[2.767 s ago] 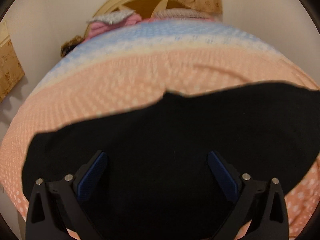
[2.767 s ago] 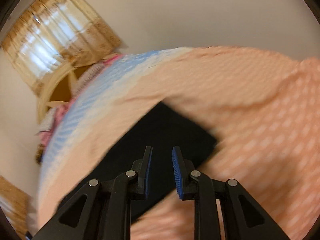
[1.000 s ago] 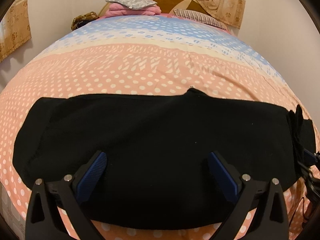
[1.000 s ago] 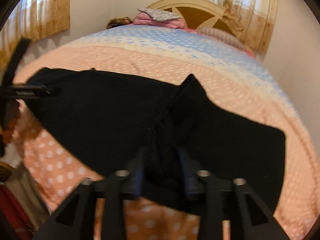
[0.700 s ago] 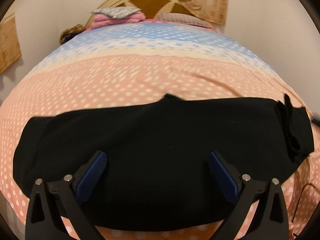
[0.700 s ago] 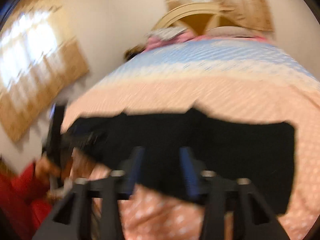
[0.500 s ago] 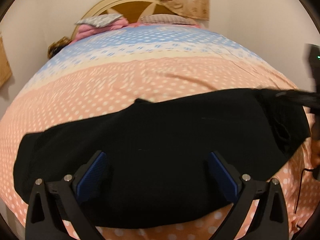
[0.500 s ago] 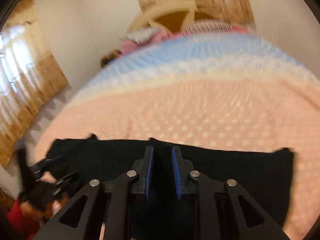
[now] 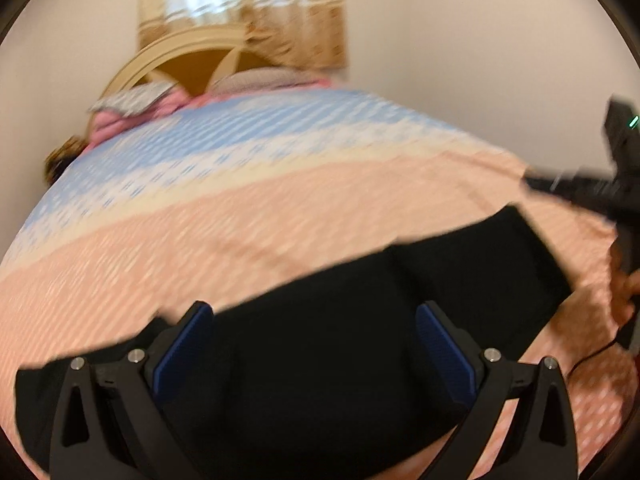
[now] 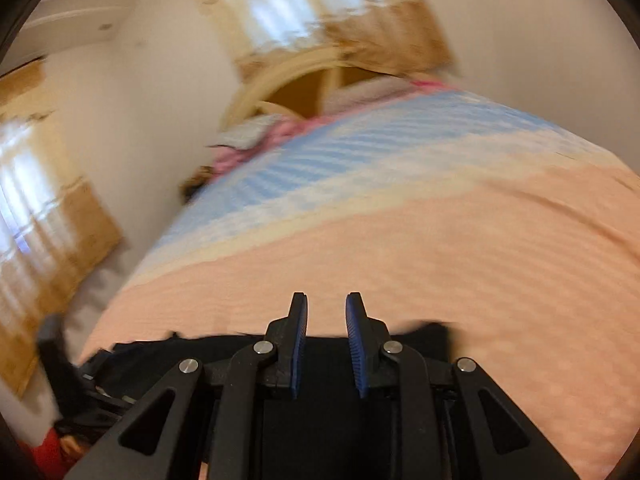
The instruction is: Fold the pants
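One pair of black pants (image 9: 340,344) lies as a long dark band across the near edge of the bed (image 9: 280,216), on its peach dotted cover. Left tool (image 9: 314,344) spread wide above the cloth, clamping nothing. Right tool (image 10: 326,344) narrowly parted, just closing, nothing between.

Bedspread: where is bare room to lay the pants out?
Free: the peach band of the bedspread between the black pants and the blue stripe. Crowded: the headboard end, with a pillow and pink bedding.
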{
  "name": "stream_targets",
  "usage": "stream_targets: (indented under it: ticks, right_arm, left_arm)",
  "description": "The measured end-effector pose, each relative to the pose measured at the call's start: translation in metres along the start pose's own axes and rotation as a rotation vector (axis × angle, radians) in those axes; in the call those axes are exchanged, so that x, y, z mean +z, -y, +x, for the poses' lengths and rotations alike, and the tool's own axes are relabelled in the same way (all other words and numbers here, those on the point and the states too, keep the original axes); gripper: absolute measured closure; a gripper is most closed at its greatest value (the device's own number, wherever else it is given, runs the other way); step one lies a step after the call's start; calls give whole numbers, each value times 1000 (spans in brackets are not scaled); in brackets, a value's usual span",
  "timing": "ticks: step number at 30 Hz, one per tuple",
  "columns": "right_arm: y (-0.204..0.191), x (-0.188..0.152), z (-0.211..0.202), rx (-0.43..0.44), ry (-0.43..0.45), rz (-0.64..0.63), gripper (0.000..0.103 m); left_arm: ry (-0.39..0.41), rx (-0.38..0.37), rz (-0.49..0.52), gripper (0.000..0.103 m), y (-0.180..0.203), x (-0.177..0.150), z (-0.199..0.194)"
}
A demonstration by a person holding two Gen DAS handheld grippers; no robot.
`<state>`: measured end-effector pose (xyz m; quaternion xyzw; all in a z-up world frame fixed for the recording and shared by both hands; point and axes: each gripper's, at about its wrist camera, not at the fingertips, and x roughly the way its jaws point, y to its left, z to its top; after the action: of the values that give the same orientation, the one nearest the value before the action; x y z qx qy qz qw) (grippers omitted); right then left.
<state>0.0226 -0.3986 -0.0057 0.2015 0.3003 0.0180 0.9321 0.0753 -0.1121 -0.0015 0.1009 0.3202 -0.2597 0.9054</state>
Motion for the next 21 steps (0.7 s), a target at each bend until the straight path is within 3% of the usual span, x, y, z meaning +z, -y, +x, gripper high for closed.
stream_targets:
  ticks: [2,5,7,11,13,17,21]
  right_arm:
    - [18,-9,5,-36,-56,36,80]
    - [34,-22,35,-32,-140,78,81]
    - [39,-28,54,-56,-165,97,83]
    - [45,-23,63,-36,-166,117,83]
    - [48,-17,51,-8,-155,122,83]
    - [40,-18,-2,21,-50,107,83]
    - [19,-46,-20,12,-132,40,83]
  left_arm:
    - [45,-17,30,0,24,12,4]
    - [50,1,37,0,51,21,21]
    - [17,0,48,0,64,16,38]
    - [-126,19,32,0,68,-12,65]
    - [-94,-24,-35,0,58,-18,56]
    - [-107,-16,6,0,59,-15,49]
    - [-106,-22,-18,0,59,-20,53]
